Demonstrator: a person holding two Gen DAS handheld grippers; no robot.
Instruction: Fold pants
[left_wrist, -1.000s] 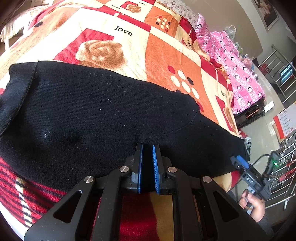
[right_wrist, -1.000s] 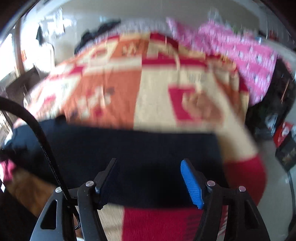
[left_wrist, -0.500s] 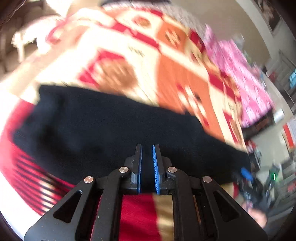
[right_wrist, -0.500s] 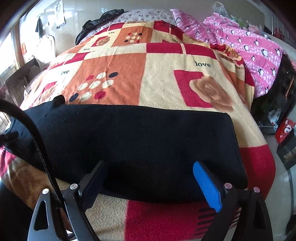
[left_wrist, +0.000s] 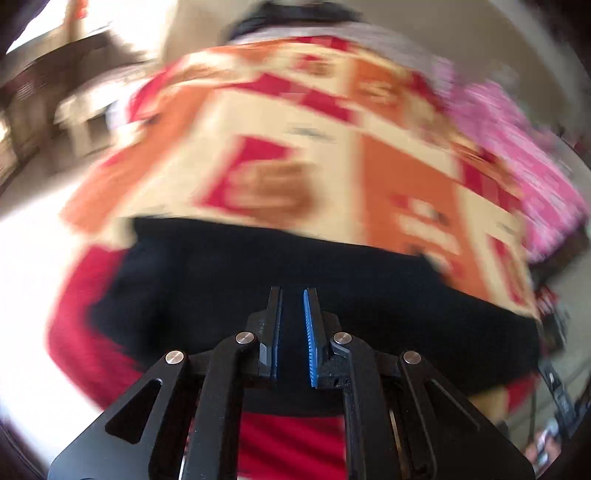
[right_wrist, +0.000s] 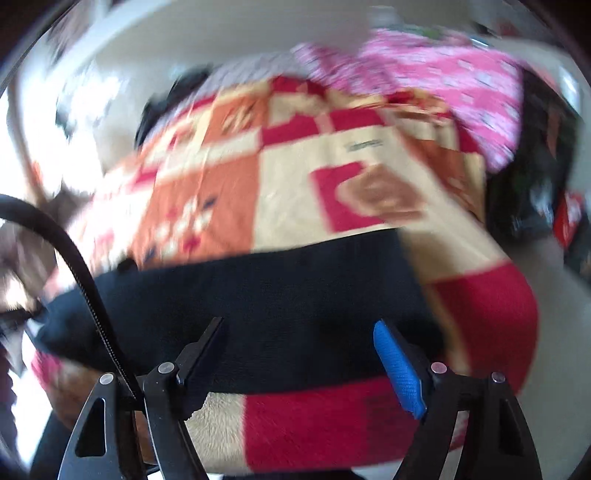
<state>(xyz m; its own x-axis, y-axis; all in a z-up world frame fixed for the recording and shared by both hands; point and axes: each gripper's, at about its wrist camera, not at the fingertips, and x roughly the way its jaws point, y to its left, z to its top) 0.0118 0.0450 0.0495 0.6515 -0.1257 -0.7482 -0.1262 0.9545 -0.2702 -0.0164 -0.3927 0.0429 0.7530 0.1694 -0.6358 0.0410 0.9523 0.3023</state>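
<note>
The black pants (left_wrist: 332, 288) lie folded in a long band across the near edge of the bed; they also show in the right wrist view (right_wrist: 266, 314). My left gripper (left_wrist: 292, 295) hovers over the pants' near edge, its jaws nearly together with a narrow gap and nothing visibly between them. My right gripper (right_wrist: 299, 325) is wide open and empty, above the pants' near edge. Both views are blurred by motion.
The bed carries a red, orange and cream patterned blanket (left_wrist: 295, 155) (right_wrist: 332, 177). A pink bedding pile (right_wrist: 424, 81) lies at the far right, also in the left wrist view (left_wrist: 517, 155). A black cable (right_wrist: 74, 266) crosses the right view's left side. Floor lies beyond the bed's right edge.
Both grippers have pulled back and up from the pants; the bed looks smaller and farther. The left jaws stayed nearly closed, the right stayed wide open. The pants did not move.
</note>
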